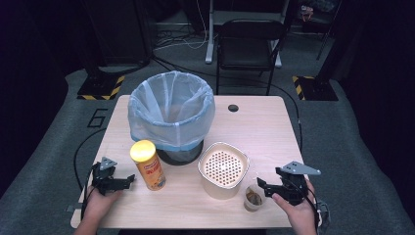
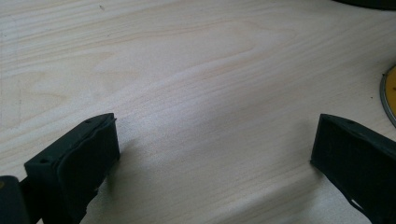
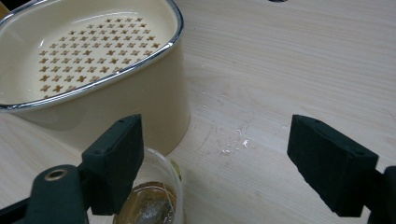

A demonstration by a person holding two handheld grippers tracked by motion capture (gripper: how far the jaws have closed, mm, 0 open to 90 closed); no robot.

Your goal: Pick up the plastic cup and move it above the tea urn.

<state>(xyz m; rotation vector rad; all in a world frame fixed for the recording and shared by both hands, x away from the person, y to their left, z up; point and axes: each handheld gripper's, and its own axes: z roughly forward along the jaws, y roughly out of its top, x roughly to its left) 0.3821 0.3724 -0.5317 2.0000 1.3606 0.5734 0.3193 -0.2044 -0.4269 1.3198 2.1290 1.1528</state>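
Observation:
A small clear cup (image 1: 253,197) with brown liquid stands near the front edge, just right of a cream container (image 1: 223,169) with a perforated insert. My right gripper (image 1: 263,188) hovers beside the cup, open and holding nothing. In the right gripper view the cup (image 3: 154,205) sits low beside the left jaw, partly hidden by it, and the container (image 3: 93,70) rises behind; my right gripper (image 3: 215,140) has bare table between its jaws. My left gripper (image 1: 130,179) rests open at the front left, pointing at a yellow-lidded can (image 1: 148,164). The left gripper (image 2: 212,140) spans bare wood.
A bin (image 1: 171,115) lined with a pale blue bag stands at the table's back left. The table (image 1: 264,132) has a cable hole (image 1: 233,107) near its far edge. A black chair (image 1: 247,44) stands beyond. The can's rim (image 2: 391,93) shows at the right edge of the left gripper view.

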